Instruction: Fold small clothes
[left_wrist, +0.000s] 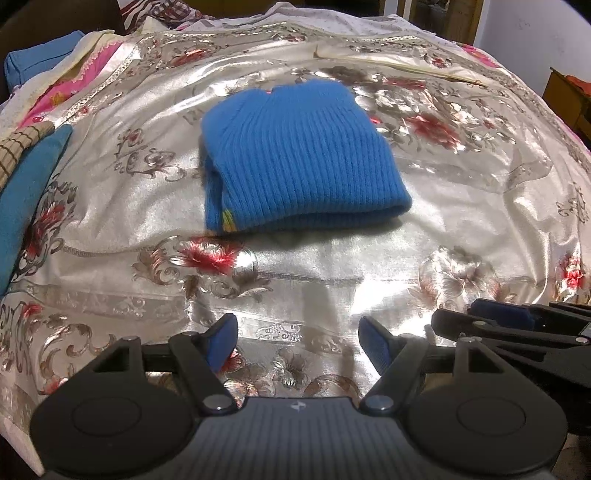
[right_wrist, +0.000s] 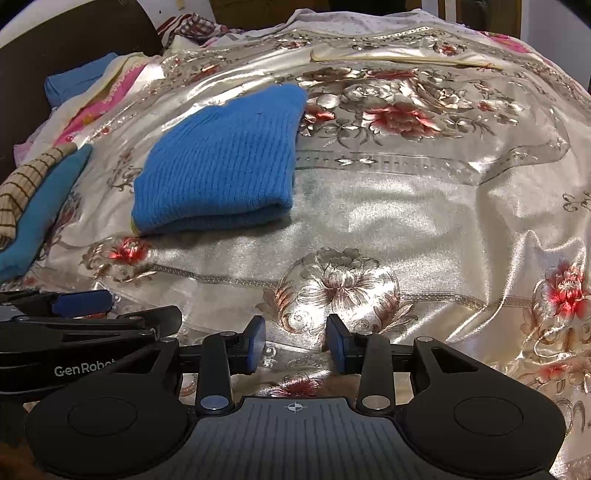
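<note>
A blue ribbed knit garment lies folded into a compact rectangle on the shiny floral bedspread, its folded edge nearest me. A bit of yellow shows at its near left corner. My left gripper hovers open over the bare spread, well short of the garment, with nothing between its blue pads. In the right wrist view the same folded knit sits up and to the left. My right gripper is open with a narrower gap and also holds nothing. The two grippers are side by side.
At the left edge lie a teal cloth and a beige striped cloth. Behind them are a blue bundle and pink fabric. A thin stick rests on the far part of the spread.
</note>
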